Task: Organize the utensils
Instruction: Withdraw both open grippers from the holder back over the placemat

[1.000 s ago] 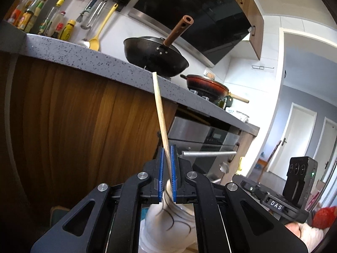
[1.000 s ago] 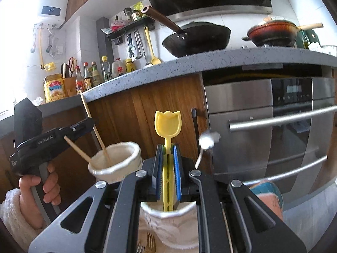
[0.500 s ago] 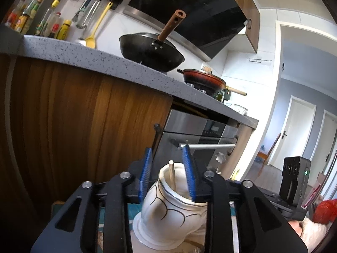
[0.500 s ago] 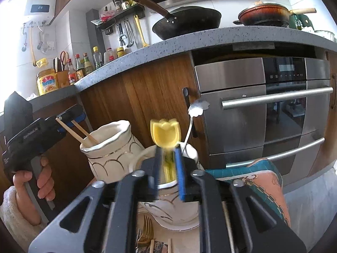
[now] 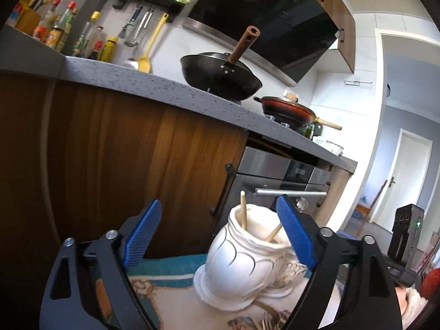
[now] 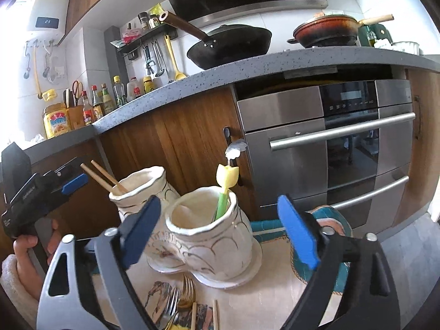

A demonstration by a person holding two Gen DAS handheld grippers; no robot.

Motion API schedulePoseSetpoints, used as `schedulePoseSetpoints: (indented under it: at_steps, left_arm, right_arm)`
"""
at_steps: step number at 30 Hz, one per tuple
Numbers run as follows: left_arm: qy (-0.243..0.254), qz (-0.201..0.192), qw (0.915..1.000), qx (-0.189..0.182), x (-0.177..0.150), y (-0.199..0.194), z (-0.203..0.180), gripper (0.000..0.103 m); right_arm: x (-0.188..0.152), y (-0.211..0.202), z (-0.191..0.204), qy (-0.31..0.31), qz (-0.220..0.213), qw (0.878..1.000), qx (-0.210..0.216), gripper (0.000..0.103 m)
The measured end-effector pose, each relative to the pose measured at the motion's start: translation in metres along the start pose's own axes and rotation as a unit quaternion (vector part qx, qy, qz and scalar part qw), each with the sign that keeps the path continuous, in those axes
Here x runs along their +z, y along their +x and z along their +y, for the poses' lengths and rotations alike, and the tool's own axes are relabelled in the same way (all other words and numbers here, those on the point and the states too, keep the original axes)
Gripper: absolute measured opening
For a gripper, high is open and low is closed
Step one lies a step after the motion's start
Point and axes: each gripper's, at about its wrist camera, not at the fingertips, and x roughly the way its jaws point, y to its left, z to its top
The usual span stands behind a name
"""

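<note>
Two white ribbed vases stand side by side on a patterned mat. In the left wrist view my left gripper [image 5: 220, 233] is opening, its blue pads wide apart and clear of the vase [image 5: 239, 261], which holds two wooden chopsticks [image 5: 242, 211]. In the right wrist view my right gripper [image 6: 218, 232] is opening too, its pads clear of the nearer vase [image 6: 214, 236]. A yellow tulip-topped utensil [image 6: 227, 177] and a white flower-topped one [image 6: 235, 148] stand in that vase. The far vase [image 6: 143, 181] with the chopsticks [image 6: 104, 176] sits beside the left gripper [image 6: 73, 176], held by a hand [image 6: 27, 247].
Forks [image 6: 178, 299] and loose chopsticks lie on the mat [image 6: 275, 288] in front of the vases. Behind stand a wooden cabinet [image 6: 178, 137], a steel oven [image 6: 330, 143] and a grey counter [image 6: 275, 63] with a black wok [image 6: 231, 46] and a red pan [image 6: 327, 30].
Both grippers went from shut to wide open. The chopstick left my left gripper and dropped into its vase. The yellow tulip utensil left my right gripper and stands in the other vase.
</note>
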Motion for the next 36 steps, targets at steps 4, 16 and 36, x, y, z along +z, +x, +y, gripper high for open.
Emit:
schedulePoseSetpoints:
  at_steps: [4, 16, 36]
  left_arm:
    - [0.02, 0.013, 0.9993, 0.03, -0.013, -0.012, -0.007, 0.091]
    - [0.034, 0.083, 0.9928, 0.079, -0.061, -0.029, -0.02, 0.093]
    - [0.14, 0.241, 0.9531, 0.118, -0.119, -0.002, -0.082, 0.095]
  right_arm:
    - [-0.007, -0.012, 0.006, -0.006, 0.004, 1.0, -0.005, 0.094]
    - [-0.028, -0.037, 0.022, -0.011, 0.026, 1.0, -0.007, 0.098]
    - [-0.043, -0.042, 0.021, -0.007, 0.05, 0.999, -0.017, 0.098]
